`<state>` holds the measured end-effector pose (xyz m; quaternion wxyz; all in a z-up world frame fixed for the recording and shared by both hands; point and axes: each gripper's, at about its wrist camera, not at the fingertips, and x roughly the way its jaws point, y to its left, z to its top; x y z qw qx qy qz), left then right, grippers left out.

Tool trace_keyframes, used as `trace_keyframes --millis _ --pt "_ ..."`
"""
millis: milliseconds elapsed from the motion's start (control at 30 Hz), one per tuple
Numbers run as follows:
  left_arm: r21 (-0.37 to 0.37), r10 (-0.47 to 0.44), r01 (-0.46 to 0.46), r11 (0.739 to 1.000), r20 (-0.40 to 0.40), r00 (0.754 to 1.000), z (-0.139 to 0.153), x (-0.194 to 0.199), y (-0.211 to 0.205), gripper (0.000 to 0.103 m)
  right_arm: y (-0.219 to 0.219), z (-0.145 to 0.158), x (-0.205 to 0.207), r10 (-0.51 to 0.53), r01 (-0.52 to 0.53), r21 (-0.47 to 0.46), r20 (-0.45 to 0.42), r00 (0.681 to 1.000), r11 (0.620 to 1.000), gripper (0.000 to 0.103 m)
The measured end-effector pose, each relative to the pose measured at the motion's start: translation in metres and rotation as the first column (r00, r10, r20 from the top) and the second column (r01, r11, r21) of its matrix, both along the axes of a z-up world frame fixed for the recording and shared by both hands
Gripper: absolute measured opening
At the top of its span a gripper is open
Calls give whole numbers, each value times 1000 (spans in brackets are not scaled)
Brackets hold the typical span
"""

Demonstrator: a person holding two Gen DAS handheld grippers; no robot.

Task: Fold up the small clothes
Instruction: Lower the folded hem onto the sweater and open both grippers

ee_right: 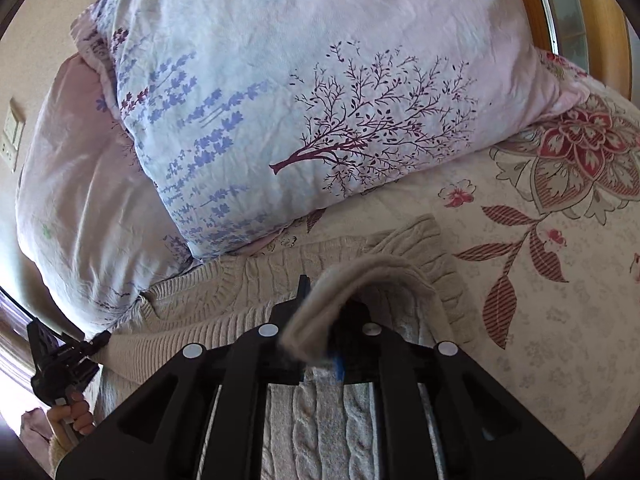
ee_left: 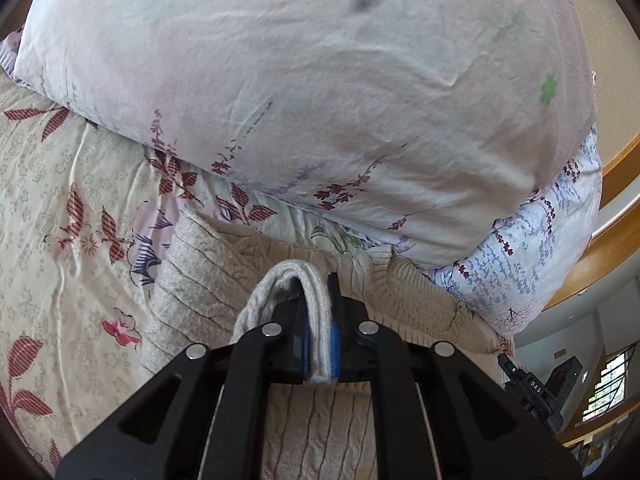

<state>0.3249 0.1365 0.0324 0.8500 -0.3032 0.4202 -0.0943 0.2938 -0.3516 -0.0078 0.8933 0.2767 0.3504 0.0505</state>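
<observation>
A beige cable-knit sweater (ee_left: 208, 280) lies flat on the floral bed sheet (ee_left: 60, 200), just in front of the pillows. My left gripper (ee_left: 316, 294) is shut on a doubled fold of its ribbed hem (ee_left: 288, 276), which arches up between the blue pads. In the right wrist view the sweater (ee_right: 248, 280) spreads under my right gripper (ee_right: 326, 298), which has a blurred band of ribbed hem (ee_right: 360, 268) between its jaws, draped off to the right. The right gripper (ee_left: 505, 360) shows at the sweater's right edge, the left gripper (ee_right: 105, 336) at its left edge.
A large pale pillow (ee_left: 320, 80) lies on a lavender-print pillow (ee_right: 320, 100), both close behind the sweater. A curved wooden bed frame (ee_left: 616, 240) runs at the right. A hand (ee_right: 78, 412) holds the left gripper's handle. The sheet (ee_right: 560, 320) spreads to the right.
</observation>
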Motion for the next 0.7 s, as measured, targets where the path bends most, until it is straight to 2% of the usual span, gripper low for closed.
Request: trace_keyframes --millis 100,133,200,267,367,433,533,600,700 --pt "3 -3 3 1000 -4 1000 -1 3 -3 18 -3 2 3 2 -2 50 14 1000 999 42" --pt "-2 -6 6 1000 -2 1000 0 4 -4 25 -3 4 3 -2 1 49 24 1000 999 53" --pt "-1 -14 14 1000 9 1000 2 6 -9 35 -2 10 1 -14 13 26 47 999 1000 60" --pt "11 -27 27 1000 24 999 6 6 -15 52 -1 14 2 -11 10 17 49 999 1000 60" --pt "34 -30 28 999 46 999 12 1 -19 68 -2 14 -1 -8 7 18 37 999 1000 60" --pt "51 -39 36 998 56 998 17 -7 -18 72 -4 18 -11 -17 16 12 56 998 1000 60" --pt "99 -41 34 994 73 996 21 -26 -8 74 -20 27 -36 -41 41 -6 83 996 999 60" --pt "136 -60 48 989 84 995 21 -38 3 72 -31 30 -52 -48 50 -24 84 995 998 59" --pt "182 -93 79 980 74 993 16 -53 17 61 -40 28 -73 -34 37 -56 60 998 998 54"
